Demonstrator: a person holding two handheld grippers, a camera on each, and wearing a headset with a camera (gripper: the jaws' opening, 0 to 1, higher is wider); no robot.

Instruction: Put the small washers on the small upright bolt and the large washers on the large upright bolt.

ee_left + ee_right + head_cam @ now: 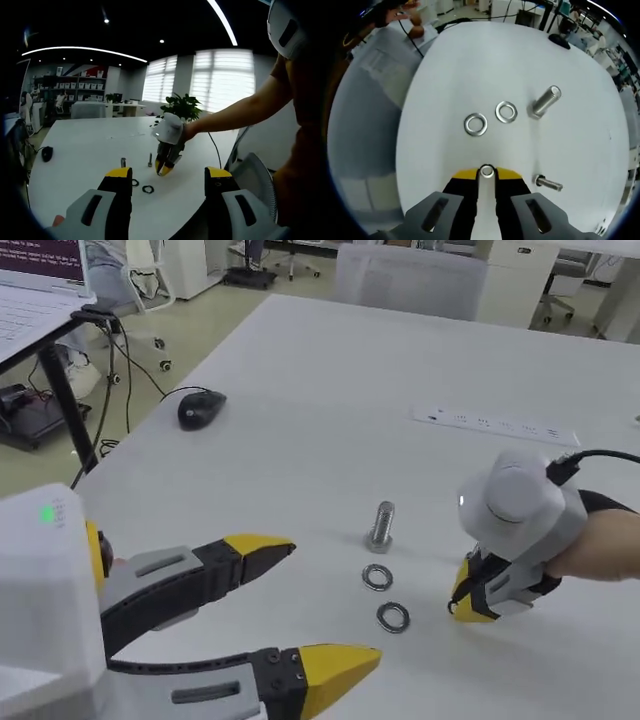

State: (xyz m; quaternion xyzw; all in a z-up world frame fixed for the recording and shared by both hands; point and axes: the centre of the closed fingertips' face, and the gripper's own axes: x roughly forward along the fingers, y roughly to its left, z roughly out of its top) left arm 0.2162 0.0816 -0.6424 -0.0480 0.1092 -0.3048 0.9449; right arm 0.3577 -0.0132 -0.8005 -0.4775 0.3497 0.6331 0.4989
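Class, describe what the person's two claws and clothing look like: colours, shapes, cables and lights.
Both claws have two tapering jaws with yellow tips, black middles and grey inserts. The left claw has a boxy white body with a green light. The right claw has a rounded white housing with a black cable. The person wears an orange top.

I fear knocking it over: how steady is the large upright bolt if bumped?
The large bolt seems to stand on its head, tall and narrow, so a side bump would probably tip it. Fallen, its round shank would likely roll on the smooth table.
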